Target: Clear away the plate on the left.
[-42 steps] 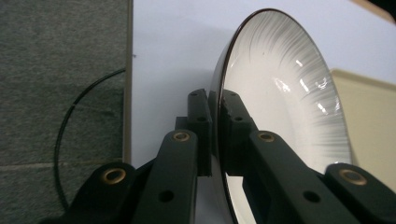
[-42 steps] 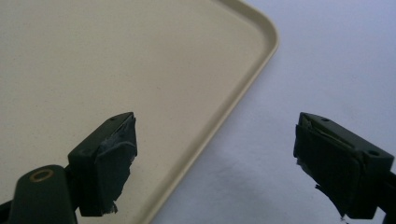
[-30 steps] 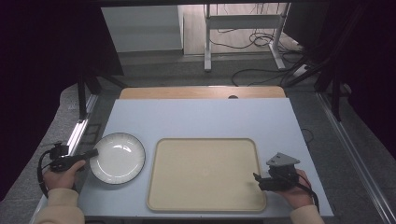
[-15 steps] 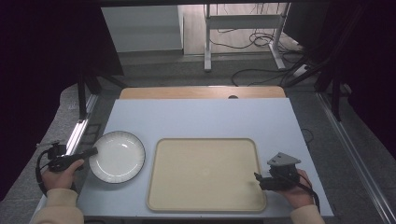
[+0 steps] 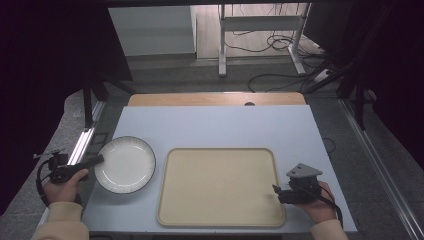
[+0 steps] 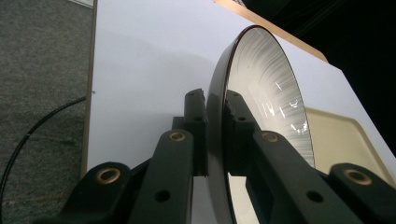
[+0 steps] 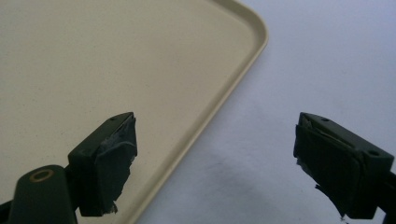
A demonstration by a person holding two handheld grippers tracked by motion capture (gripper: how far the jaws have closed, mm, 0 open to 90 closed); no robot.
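left gripper view shows the left tongs [image 6: 215, 135] pinching the plate [image 6: 266, 93] rim, so a level carry toward the tray [image 5: 220, 187] seems wise, while the right tongs [image 7: 233, 163] hang spread.

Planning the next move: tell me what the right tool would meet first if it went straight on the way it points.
Most likely the tray. The right tool is open and points at its right edge; in the right gripper view that rim runs between its jaws. Height over it is unclear.

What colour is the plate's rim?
Dark brown, around a white streaked plate; clearest in the left gripper view.
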